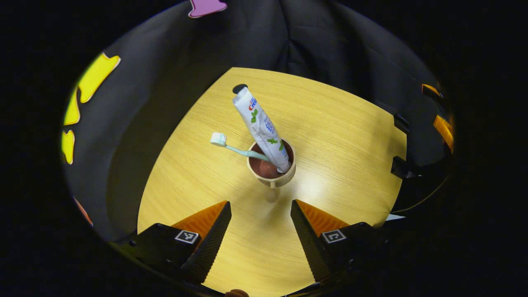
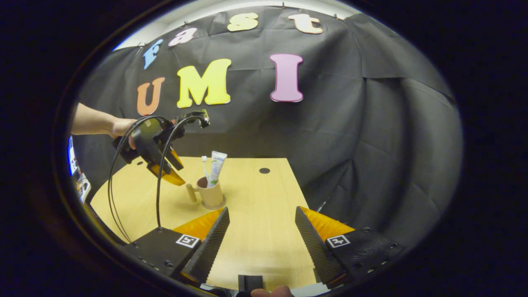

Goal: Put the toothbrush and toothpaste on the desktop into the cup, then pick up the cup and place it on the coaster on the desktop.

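A beige cup (image 1: 284, 178) with a brown inside stands upright on the wooden desktop (image 1: 338, 136). In it lean a white toothpaste tube (image 1: 260, 123) and a pale green toothbrush (image 1: 235, 148) with its bristle head up and out to the left. My left gripper (image 1: 260, 203) hangs open above the cup, with the cup's handle pointing toward it. In the right gripper view the cup (image 2: 211, 194) sits mid-table, and the left gripper (image 2: 165, 163), held by a hand, hovers up and to its left. My right gripper (image 2: 261, 210) is open and empty, nearer the table's front.
A small dark round hole (image 1: 239, 88) marks the desktop near its far edge, also seen as a hole (image 2: 264, 170) behind the cup. Black cloth walls close in the table on the far side and both sides. Cables (image 2: 123, 185) hang from the left gripper.
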`<state>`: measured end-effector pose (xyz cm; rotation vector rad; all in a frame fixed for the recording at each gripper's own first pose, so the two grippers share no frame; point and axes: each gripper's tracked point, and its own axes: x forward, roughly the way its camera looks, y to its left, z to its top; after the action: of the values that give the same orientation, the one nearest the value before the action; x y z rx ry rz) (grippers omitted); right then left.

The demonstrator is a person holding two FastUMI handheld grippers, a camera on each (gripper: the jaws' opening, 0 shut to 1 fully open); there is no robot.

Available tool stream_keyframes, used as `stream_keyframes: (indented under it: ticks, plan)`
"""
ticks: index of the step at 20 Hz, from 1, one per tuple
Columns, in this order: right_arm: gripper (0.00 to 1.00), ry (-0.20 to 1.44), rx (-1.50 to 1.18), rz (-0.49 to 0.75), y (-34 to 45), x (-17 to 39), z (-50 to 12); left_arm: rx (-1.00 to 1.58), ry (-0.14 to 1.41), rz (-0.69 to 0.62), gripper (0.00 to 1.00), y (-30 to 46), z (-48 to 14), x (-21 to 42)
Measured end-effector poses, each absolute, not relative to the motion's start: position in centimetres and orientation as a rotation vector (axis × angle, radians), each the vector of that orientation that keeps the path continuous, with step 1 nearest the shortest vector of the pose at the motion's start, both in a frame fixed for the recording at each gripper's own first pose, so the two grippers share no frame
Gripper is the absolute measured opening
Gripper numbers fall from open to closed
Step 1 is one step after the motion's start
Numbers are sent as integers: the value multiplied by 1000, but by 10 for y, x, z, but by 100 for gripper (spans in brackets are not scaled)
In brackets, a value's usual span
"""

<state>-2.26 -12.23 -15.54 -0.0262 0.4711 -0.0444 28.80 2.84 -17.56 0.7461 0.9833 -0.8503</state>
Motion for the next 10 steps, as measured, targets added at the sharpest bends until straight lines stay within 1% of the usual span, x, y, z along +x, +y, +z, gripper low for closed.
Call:
stream_keyframes:
  ticks: [2,4,5,6,7,8,9,10]
  plan:
    - [96,437,-42,-22,-111,-16,-144,695,902,-792,93,30,-146,288]
    - [96,385,-48,0,-98,-5,-122,608,762,-710,93,26,-105,292]
    - [94,359,-47,11,-90,2,-111,543,684,-663,92,22,-82,295]
    - [96,333,-42,21,-81,7,-99,467,610,-603,93,19,-58,297]
    - [96,303,-39,27,-74,15,-86,384,540,-541,94,15,-35,300]
    - [94,277,-36,28,-67,20,-73,300,477,-477,95,8,-40,315]
    - [96,251,-29,24,-62,25,-61,225,433,-425,95,14,-35,321]
    - [96,227,-19,18,-58,29,-48,176,385,-369,99,17,-32,326]
